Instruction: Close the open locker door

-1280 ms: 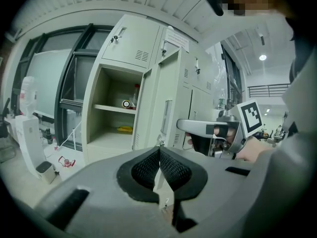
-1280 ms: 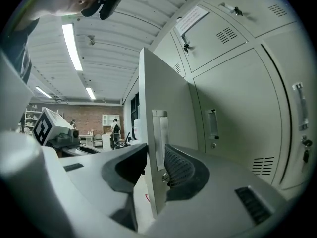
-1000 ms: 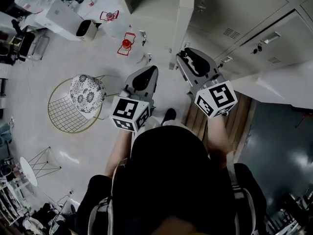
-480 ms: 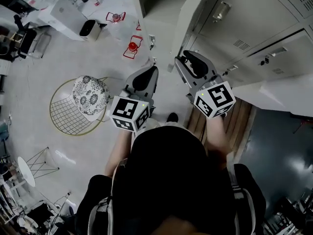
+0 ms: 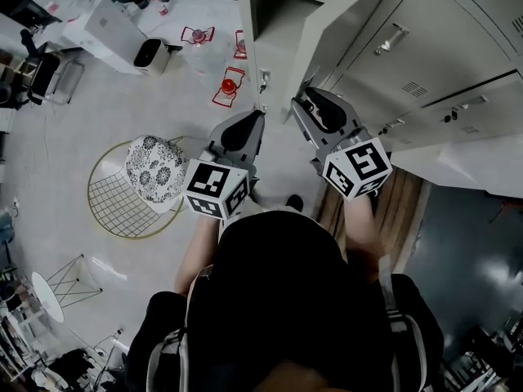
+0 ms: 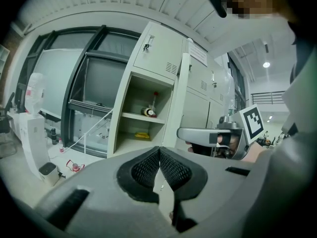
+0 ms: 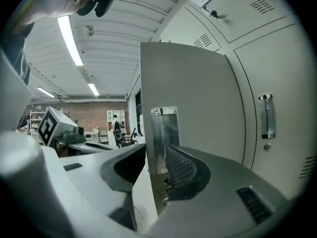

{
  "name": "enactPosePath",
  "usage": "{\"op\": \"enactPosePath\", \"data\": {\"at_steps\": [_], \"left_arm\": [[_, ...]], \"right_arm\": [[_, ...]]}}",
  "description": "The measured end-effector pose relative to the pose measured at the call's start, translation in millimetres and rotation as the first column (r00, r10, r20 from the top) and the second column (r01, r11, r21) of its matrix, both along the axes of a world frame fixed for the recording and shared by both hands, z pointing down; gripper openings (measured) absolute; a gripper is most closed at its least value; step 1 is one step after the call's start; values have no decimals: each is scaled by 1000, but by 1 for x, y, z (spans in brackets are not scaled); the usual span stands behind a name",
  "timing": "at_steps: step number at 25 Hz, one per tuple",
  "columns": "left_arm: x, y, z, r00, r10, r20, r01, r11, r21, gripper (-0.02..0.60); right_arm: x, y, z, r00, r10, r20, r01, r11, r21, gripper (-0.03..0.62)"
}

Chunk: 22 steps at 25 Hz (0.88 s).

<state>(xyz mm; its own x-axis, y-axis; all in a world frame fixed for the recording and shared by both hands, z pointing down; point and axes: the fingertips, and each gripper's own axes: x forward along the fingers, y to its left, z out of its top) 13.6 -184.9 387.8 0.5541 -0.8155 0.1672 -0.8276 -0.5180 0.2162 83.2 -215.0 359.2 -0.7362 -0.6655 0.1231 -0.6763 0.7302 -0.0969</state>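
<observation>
The open locker door (image 5: 323,39) stands out from the pale grey locker bank, and its free edge points at me. Behind it the open compartment (image 5: 282,6) shows shelves with small items (image 6: 148,112). My right gripper (image 5: 304,98) is at the door's lower edge. In the right gripper view the door (image 7: 188,93) and its metal latch plate (image 7: 163,133) stand between the spread jaws of the right gripper (image 7: 151,157). The right pad lies close to the door and the left jaw stands clear. My left gripper (image 6: 159,150) is shut with its pads meeting on nothing, left of the door (image 5: 255,119).
Closed lockers (image 5: 441,64) fill the right side, with a strip of wooden floor (image 5: 400,211) at their foot. A wire chair with a patterned cushion (image 5: 151,170) stands at the left. Small red stands (image 5: 230,86) and a white box (image 5: 106,23) lie on the floor ahead.
The lockers and the floor items have slid down and nearer in the head view as I moved forward. The door's edge now reaches down to the right gripper's tips.
</observation>
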Motion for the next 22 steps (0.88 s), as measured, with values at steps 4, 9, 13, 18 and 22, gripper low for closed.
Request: {"op": "enactPosePath", "data": {"at_steps": [4, 9, 13, 18, 22], "left_arm": [[-18, -12, 1, 1000, 9, -8, -9, 1000, -6, 17], [-42, -30, 1, 1000, 23, -13, -23, 1000, -3, 17], [-58, -44, 1, 999, 43, -17, -43, 999, 5, 17], [-76, -58, 4, 996, 86, -13, -86, 996, -11, 17], [-92, -71, 4, 993, 116, -21, -117, 993, -2, 17]], "right_arm": [[-18, -13, -1, 1000, 7, 4, -7, 1000, -7, 135], [-40, -31, -2, 999, 33, 2, -33, 999, -7, 127], [-53, -45, -1, 998, 65, -1, -65, 998, -8, 121], [-66, -63, -2, 993, 118, -4, -118, 993, -10, 120], [-77, -78, -3, 985, 168, -28, -168, 986, 7, 117]]}}
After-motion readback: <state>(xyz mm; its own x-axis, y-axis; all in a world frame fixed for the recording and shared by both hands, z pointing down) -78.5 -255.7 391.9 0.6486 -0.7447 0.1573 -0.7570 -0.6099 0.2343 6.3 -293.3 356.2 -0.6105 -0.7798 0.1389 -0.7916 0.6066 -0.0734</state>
